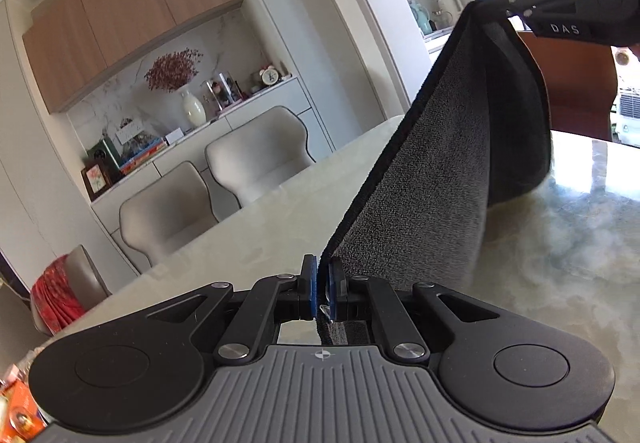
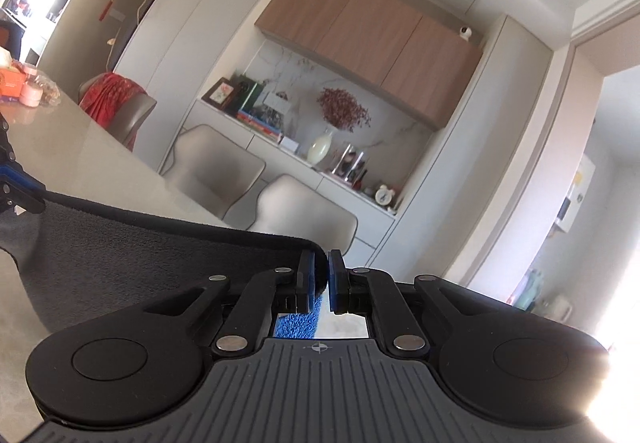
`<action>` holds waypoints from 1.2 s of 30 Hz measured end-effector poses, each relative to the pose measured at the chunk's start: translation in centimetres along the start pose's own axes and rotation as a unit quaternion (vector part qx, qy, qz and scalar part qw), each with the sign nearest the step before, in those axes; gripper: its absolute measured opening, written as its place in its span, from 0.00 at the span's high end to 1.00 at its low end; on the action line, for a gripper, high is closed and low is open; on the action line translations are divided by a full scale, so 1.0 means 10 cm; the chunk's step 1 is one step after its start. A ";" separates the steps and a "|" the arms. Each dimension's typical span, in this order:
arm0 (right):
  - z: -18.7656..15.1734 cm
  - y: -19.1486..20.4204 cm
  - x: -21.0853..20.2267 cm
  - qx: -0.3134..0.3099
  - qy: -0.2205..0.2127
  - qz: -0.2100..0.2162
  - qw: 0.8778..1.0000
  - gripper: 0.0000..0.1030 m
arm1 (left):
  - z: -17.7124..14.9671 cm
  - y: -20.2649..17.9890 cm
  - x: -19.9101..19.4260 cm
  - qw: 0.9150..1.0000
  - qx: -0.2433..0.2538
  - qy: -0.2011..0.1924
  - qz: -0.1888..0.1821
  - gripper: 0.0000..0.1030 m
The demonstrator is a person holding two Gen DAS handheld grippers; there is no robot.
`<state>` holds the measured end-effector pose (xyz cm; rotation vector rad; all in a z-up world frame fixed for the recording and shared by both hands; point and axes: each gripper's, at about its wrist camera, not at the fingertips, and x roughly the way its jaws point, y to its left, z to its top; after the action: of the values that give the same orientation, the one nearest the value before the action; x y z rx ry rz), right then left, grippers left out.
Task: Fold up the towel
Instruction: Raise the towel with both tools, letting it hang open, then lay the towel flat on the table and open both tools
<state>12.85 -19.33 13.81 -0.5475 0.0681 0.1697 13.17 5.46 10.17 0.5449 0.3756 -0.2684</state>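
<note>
Towel (image 1: 432, 171) stretched by one edge between left gripper (image 1: 323, 291) and right gripper (image 2: 320, 279), both fingers clamped on corners; remainder hangs toward table (image 1: 248, 231).

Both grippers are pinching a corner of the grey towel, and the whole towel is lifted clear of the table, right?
Not quite. Both the left gripper and the right gripper do pinch the grey towel, but it is not fully clear: the left wrist view shows its lower fold still resting on the table.

Dark grey terry towel (image 1: 432, 163) with black hemmed edge, lifted, stretched taut corner to corner, lower part sagging.
</note>
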 end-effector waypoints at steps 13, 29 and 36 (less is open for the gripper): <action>0.46 -0.29 0.51 -0.023 -0.003 0.010 1.000 0.94 | 0.85 0.46 0.26 0.992 0.033 -0.016 0.119 0.96; 0.23 -0.09 0.79 -0.107 0.006 0.028 0.994 0.94 | 0.65 0.23 0.65 0.988 0.123 0.060 0.075 0.96; -0.72 0.36 0.19 -0.142 0.099 0.112 0.979 0.95 | -0.35 -0.51 0.45 0.977 0.159 0.129 -0.058 0.96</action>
<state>13.93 -19.84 5.59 -0.8410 0.3037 0.3484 14.45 2.54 3.23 0.8776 0.6224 -0.3751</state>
